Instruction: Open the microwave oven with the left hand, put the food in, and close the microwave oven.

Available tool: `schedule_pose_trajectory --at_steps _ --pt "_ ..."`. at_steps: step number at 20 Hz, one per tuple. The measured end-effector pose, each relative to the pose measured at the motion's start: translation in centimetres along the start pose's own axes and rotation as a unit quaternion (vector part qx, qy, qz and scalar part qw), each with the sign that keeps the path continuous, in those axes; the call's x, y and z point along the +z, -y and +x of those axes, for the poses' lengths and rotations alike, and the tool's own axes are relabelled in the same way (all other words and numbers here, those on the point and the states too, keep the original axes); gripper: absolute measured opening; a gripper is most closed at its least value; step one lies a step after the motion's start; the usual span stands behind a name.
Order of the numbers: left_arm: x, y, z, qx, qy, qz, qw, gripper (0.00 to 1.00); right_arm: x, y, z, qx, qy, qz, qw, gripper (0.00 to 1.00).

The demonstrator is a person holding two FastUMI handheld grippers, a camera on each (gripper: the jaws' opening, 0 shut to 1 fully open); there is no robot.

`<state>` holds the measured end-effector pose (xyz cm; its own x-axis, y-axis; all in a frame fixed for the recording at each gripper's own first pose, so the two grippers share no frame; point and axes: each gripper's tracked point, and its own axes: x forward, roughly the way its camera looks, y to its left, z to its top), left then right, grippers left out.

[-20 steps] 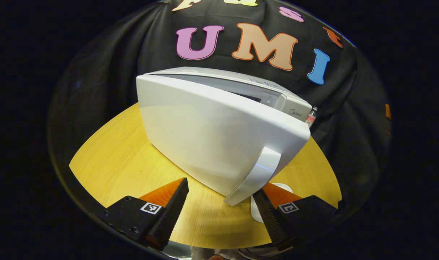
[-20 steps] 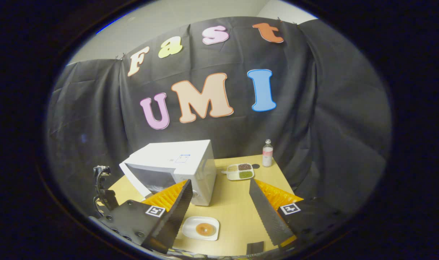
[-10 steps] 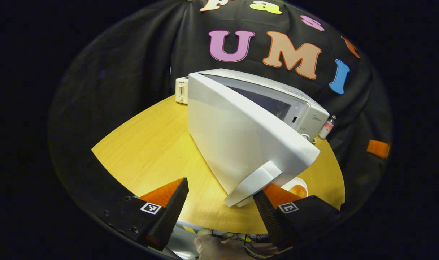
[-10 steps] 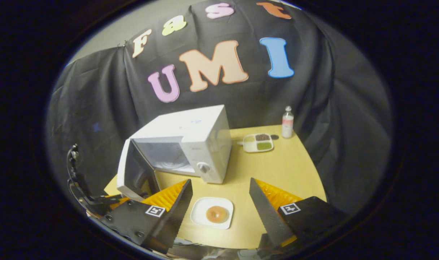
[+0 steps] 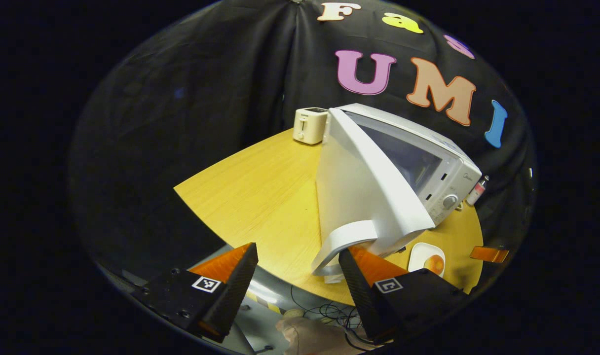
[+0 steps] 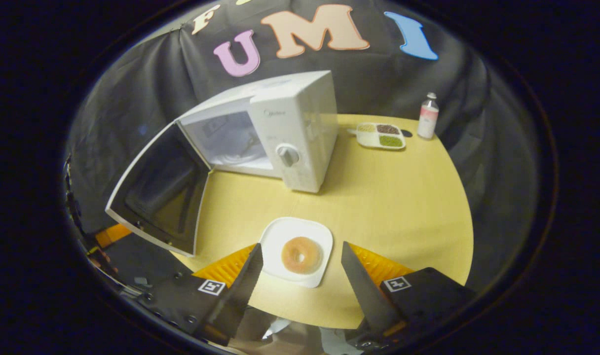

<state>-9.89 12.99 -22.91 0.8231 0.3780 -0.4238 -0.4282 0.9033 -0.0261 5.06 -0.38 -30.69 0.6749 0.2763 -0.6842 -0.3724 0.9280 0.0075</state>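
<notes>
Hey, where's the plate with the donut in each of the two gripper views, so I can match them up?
Left gripper view: the plate is at lower right, just past the right finger, below the open door's free edge.
Right gripper view: the plate is at lower centre, between the right gripper's open fingers, on the table.
Shared landmark: the microwave's knob.
</notes>
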Motion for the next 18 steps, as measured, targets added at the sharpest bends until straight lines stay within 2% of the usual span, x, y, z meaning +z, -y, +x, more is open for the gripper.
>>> schedule_pose_trajectory --at_steps 5,6,7,8,12,16,17,18 --pt "0.7 -4.4 -0.5 0.046 0.015 -0.033 0.998 0.97 -3.3 -0.1 4.4 0.008 -0.061 -0.054 0.997 0.94" --pt "0.9 -5.4 -0.6 0.059 0.021 -0.041 0.997 0.97 -3.8 -0.2 5.2 0.009 -0.071 -0.064 0.995 1.0" --pt "1.5 -6.6 -0.7 0.072 0.032 -0.054 0.995 0.97 -4.0 -0.3 5.7 0.01 -0.079 -0.072 0.994 1.0" --pt "1.9 -7.8 -0.8 0.085 0.04 -0.071 0.993 0.97 -4.3 -0.5 6.1 0.014 -0.088 -0.075 0.993 0.94" --pt "4.5 -10.7 -2.0 0.127 0.091 -0.13 0.979 0.97 -4.6 -0.6 7.8 0.018 -0.106 -0.084 0.991 0.94" --pt "7.1 -12.1 -4.6 0.16 0.135 -0.125 0.97 0.96 -5.1 -0.7 8.8 0.021 -0.121 -0.091 0.988 0.94" --pt "7.7 -12.2 -5.2 0.165 0.144 -0.121 0.968 0.96 -5.1 -0.6 8.9 0.021 -0.123 -0.093 0.988 1.0" --pt "8.2 -12.1 -5.8 0.17 0.153 -0.116 0.967 0.96 -5.3 -0.6 9.2 0.02 -0.126 -0.096 0.987 0.94"
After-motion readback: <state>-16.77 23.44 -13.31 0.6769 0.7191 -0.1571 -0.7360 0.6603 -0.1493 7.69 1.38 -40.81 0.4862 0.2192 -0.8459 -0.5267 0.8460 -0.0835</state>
